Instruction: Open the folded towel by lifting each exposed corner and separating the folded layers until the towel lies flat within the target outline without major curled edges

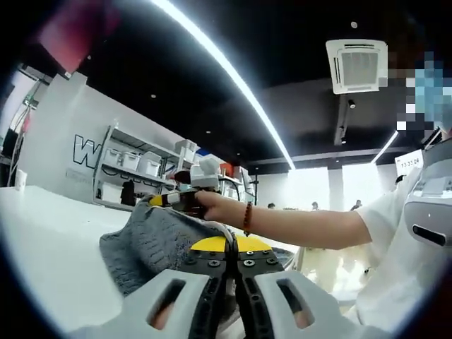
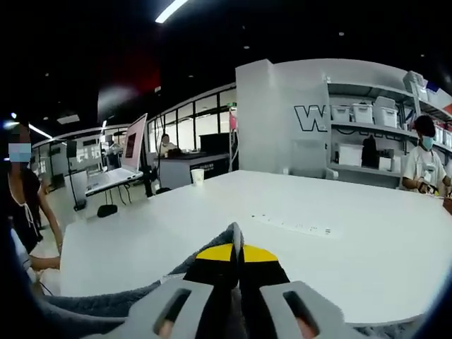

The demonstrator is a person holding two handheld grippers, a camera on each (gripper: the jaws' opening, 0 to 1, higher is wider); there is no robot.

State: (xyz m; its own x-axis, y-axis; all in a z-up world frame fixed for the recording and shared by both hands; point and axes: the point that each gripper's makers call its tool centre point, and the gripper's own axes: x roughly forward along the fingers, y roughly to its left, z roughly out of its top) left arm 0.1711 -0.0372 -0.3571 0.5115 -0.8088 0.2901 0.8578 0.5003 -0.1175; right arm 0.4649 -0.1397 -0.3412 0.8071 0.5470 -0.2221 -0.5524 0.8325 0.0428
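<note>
The grey towel [image 1: 152, 244] is bunched up and raised off the white table [image 1: 49, 240]. My left gripper [image 1: 227, 247] is shut, with a fold of the towel pinched between its yellow-tipped jaws. Further along the cloth, the right gripper [image 1: 176, 200] comes in from the right, held by a person's hand [image 1: 215, 206], and grips the towel's far edge. In the right gripper view, my right gripper [image 2: 237, 253] is shut on a peak of the towel [image 2: 92, 305], which trails down to the lower left over the table [image 2: 212, 219].
A white power strip [image 2: 296, 227] lies on the table ahead of the right gripper. A paper cup [image 2: 198, 176] and a laptop [image 2: 131, 152] stand at the far side. Shelves with white bins [image 1: 131, 161] line the wall. A person's white sleeve [image 1: 395, 233] is at right.
</note>
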